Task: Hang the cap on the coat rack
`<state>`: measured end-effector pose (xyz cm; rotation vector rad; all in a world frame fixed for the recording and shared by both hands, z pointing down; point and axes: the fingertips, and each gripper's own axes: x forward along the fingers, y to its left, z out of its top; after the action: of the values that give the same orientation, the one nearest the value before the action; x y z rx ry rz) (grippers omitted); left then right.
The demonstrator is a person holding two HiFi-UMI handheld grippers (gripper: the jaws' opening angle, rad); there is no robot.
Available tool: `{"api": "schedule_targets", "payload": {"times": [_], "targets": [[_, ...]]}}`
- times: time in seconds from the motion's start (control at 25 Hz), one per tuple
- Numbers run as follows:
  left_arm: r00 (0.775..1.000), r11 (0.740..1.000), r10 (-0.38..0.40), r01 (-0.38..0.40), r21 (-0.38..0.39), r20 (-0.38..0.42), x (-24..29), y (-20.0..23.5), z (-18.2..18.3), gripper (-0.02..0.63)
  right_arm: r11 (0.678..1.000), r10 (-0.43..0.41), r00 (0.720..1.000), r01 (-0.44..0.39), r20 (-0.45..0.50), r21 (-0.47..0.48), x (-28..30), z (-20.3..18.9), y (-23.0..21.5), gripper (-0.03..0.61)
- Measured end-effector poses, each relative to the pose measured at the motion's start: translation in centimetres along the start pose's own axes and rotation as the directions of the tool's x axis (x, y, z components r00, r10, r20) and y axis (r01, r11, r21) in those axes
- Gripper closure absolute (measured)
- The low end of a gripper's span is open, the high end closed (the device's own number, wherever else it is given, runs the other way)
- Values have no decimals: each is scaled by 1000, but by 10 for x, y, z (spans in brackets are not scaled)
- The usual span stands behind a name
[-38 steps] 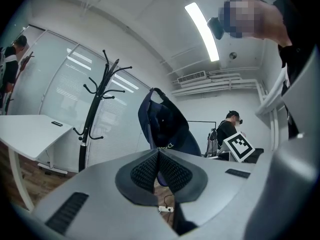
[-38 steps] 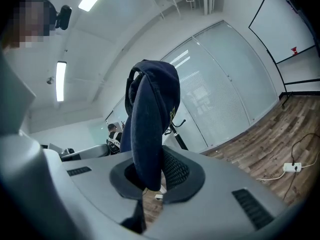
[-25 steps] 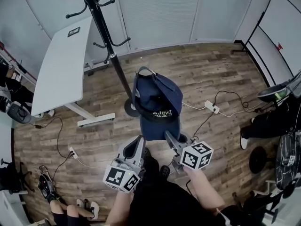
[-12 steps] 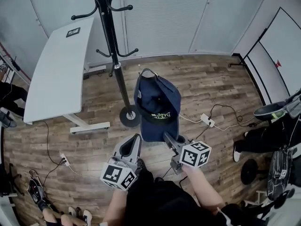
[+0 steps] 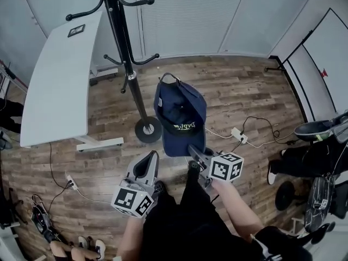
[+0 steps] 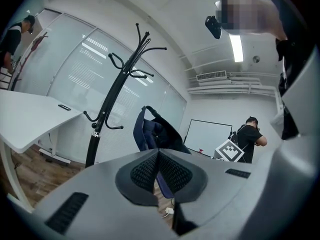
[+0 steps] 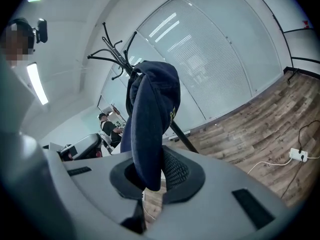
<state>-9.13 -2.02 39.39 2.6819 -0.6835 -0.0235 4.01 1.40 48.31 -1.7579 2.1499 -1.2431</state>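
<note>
A navy cap point(image 5: 179, 110) with yellow lettering hangs upright over the wooden floor, its brim pointing down. My right gripper point(image 5: 192, 148) is shut on the brim's lower edge; in the right gripper view the cap point(image 7: 150, 109) rises straight out of the clamped gripper point(image 7: 150, 176). The black coat rack point(image 5: 124, 53) stands just left of the cap, its round base point(image 5: 148, 130) on the floor and its curved hooks point(image 7: 112, 51) above. My left gripper point(image 5: 153, 155) is shut and holds nothing, low and left of the cap. The left gripper view shows its pads point(image 6: 145, 171) meeting, with the cap point(image 6: 150, 131) and the rack point(image 6: 107, 109) beyond.
A white table point(image 5: 60, 80) stands left of the rack. A power strip point(image 5: 239, 136) and cables lie on the floor at the right. Glass partition walls run behind. People stand at the right edge point(image 5: 312, 145) and bottom left, and a whiteboard point(image 6: 207, 136) is farther off.
The head view has shifted, and the rack's base now sits a little lower and farther left. The cap stays clamped in my right gripper; my left gripper has drifted slightly down and left.
</note>
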Motion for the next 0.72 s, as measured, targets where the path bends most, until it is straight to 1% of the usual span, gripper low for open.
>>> {"api": "schedule_targets", "payload": {"times": [0.16, 0.36, 0.44, 0.6, 0.72], "targets": [[999, 999, 46, -46, -13, 1, 32, 8, 4, 598, 999, 47, 998, -47, -43, -5, 27, 26, -21, 531], [992, 992, 123, -123, -4, 6, 72, 13, 10, 598, 995, 79, 989, -87, -125, -57, 52, 47, -49, 531], [988, 988, 154, -154, -1, 7, 85, 14, 11, 598, 992, 104, 982, -115, -158, -61, 60, 51, -59, 531], [977, 977, 212, -212, -31, 20, 102, 12, 13, 600, 984, 153, 963, -169, -222, -54, 73, 57, -74, 531], [970, 970, 241, -240, -33, 19, 121, 6, 12, 600, 978, 191, 948, -207, -255, -38, 83, 67, -89, 531]]}}
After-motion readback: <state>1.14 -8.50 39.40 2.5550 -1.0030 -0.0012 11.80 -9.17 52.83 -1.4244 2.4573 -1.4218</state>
